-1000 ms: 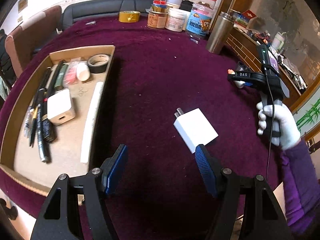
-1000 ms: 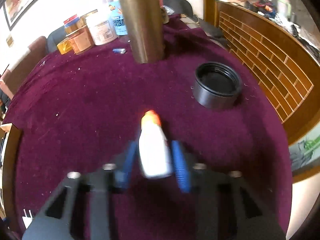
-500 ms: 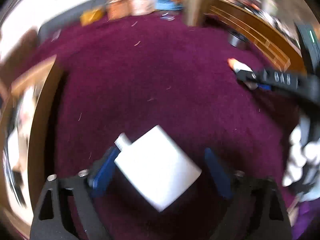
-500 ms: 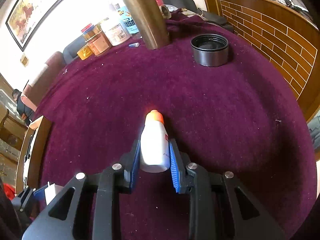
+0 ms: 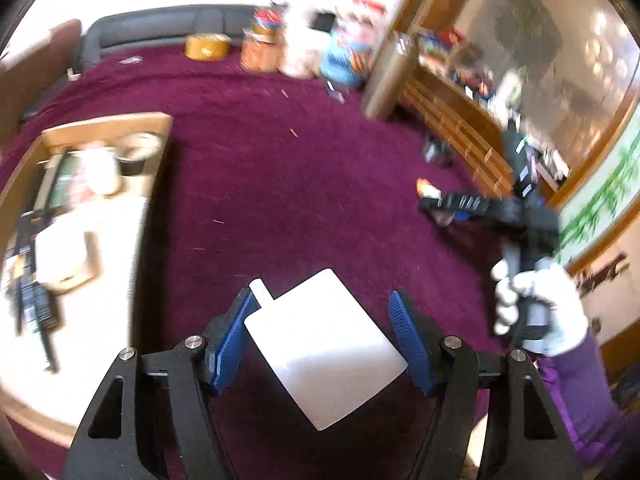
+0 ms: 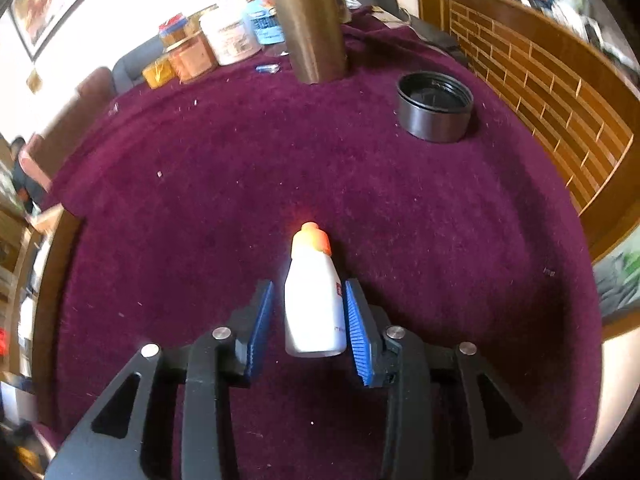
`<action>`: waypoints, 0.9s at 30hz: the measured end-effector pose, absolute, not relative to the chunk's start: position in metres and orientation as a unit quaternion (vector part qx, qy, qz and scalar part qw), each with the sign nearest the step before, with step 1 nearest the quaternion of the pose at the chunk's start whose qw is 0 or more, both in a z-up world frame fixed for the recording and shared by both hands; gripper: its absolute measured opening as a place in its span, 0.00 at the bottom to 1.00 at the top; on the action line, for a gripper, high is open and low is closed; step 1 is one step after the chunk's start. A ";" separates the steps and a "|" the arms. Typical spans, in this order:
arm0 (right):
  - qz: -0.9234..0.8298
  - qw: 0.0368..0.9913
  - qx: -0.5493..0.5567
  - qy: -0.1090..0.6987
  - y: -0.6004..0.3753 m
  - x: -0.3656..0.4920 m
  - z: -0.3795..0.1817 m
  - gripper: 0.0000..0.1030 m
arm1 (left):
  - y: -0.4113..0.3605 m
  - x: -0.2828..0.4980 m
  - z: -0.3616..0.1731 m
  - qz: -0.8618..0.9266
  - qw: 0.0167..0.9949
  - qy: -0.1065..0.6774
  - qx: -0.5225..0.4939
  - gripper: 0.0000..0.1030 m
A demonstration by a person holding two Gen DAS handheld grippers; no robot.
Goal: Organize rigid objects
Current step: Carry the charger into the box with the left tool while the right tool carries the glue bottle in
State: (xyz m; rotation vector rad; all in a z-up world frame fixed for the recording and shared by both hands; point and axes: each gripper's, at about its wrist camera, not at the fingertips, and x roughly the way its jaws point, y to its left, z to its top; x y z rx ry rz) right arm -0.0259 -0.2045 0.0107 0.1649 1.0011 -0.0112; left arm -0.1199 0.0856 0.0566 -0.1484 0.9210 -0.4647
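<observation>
Between the blue pads of the left gripper (image 5: 322, 338), held open, a white charger (image 5: 324, 350) lies skewed on the bench (image 5: 280, 184); it should be squared before the pads are brought in. The right gripper (image 6: 308, 318) is parted around a small bottle (image 6: 314, 308), touched on one side only. The tray (image 5: 160, 128) is well left.

One white square plastic charger (image 5: 324, 348), one white plastic bottle with orange cap (image 6: 314, 304), one black round lid (image 6: 436, 108), one tall metal flask (image 6: 306, 20), one shallow wooden tray (image 5: 158, 160).
</observation>
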 end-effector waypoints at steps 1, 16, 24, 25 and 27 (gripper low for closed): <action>-0.010 0.876 0.075 0.476 -0.203 -0.027 0.010 0.32 | 0.099 -0.123 0.062 -0.215 0.871 0.434 -0.081 0.61; 0.155 0.865 0.155 0.451 -0.117 -0.042 0.073 0.24 | 0.294 -0.136 0.040 0.009 0.882 0.442 -0.163 0.61; 0.277 0.822 0.105 0.486 0.023 -0.041 0.077 0.24 | 0.292 -0.099 0.013 0.006 0.865 0.483 -0.135 0.45; 0.282 0.819 0.098 0.490 0.036 -0.041 0.074 0.24 | 0.291 -0.097 0.011 0.014 0.866 0.483 -0.127 0.45; 0.290 0.811 0.082 0.501 0.061 -0.040 0.066 0.24 | 0.284 -0.094 0.010 0.026 0.872 0.479 -0.097 0.47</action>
